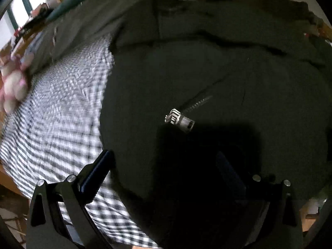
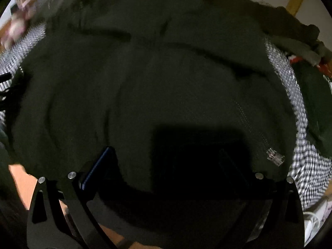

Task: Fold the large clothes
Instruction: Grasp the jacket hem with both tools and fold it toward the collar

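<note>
A large dark green garment lies spread on a bed with a black-and-white checked sheet. A silver cord toggle with its drawstring lies on the cloth just ahead of my left gripper, which is open and empty above the garment's near left part. In the right wrist view the same garment fills the frame and the toggle lies at the lower right. My right gripper is open and empty above the garment's near edge.
A grey-green garment lies at the back left of the bed. A pink and white plush toy sits at the left edge. The checked sheet shows on the right, with more dark clothing beyond it.
</note>
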Available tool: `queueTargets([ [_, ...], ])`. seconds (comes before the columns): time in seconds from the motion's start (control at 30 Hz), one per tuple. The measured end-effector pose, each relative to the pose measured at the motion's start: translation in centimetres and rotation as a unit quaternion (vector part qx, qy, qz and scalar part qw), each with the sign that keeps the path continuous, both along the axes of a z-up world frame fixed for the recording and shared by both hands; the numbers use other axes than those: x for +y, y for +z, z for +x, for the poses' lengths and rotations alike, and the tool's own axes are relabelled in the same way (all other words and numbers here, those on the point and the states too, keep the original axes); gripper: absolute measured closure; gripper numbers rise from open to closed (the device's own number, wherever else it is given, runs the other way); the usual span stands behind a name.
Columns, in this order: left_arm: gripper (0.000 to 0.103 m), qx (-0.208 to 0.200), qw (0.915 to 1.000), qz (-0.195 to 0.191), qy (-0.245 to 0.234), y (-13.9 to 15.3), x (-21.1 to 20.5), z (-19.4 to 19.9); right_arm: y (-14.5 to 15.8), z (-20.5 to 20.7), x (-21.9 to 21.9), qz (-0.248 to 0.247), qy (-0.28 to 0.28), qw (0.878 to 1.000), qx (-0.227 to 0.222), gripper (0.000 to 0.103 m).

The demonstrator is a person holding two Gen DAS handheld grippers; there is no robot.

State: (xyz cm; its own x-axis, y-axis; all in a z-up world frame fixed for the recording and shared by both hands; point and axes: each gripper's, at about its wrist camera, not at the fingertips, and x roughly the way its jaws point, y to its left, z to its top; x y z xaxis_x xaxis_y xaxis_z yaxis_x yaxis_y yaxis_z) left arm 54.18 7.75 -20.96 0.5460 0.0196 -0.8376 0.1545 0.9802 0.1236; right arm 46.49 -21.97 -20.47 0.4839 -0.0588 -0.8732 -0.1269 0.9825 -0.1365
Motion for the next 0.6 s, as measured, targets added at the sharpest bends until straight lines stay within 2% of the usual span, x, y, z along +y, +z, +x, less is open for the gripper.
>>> queueTargets([
  [0.1, 0.005, -0.014, 0.9994, -0.03, 0.006, -0.5, 0.9, 0.0, -1.0, 0.1, -0.5, 0.004, -0.003, 1.0, -0.016, 0.002],
  [0.23, 0.005, -0.031, 0.9985, -0.045, -0.002, -0.2, 1.5, -1.0, -0.5, -0.7, -1.1, 0.014, 0.005, 0.999, -0.033, 0.002],
  [0.33, 0.005, -0.043, 0.9945, -0.095, -0.004, -0.2, 3.6, -3.6, 0.8, -3.1, -2.6, 0.037, 0.013, 0.997, -0.066, 0.003],
  [0.4, 0.005, -0.046, 0.9888, -0.141, 0.013, -0.9, 5.5, -5.5, 1.7, -4.9, -3.6, 0.055, 0.016, 0.994, -0.098, 0.002],
  [0.47, 0.005, -0.046, 0.9835, -0.173, 0.028, -1.9, 6.8, -6.9, 1.7, -5.5, -5.6, 0.068, 0.009, 0.991, -0.112, 0.002],
  [0.53, 0.005, -0.032, 0.9765, -0.21, 0.035, -3.3, 7.6, -7.7, 1.6, -6.3, -7.9, 0.077, -0.016, 0.989, -0.129, 0.002],
  [0.6, 0.005, -0.021, 0.9643, -0.262, 0.032, -4.4, 7.9, -8.3, 1.2, -7.3, -10.1, 0.108, -0.046, 0.984, -0.137, 0.002],
])
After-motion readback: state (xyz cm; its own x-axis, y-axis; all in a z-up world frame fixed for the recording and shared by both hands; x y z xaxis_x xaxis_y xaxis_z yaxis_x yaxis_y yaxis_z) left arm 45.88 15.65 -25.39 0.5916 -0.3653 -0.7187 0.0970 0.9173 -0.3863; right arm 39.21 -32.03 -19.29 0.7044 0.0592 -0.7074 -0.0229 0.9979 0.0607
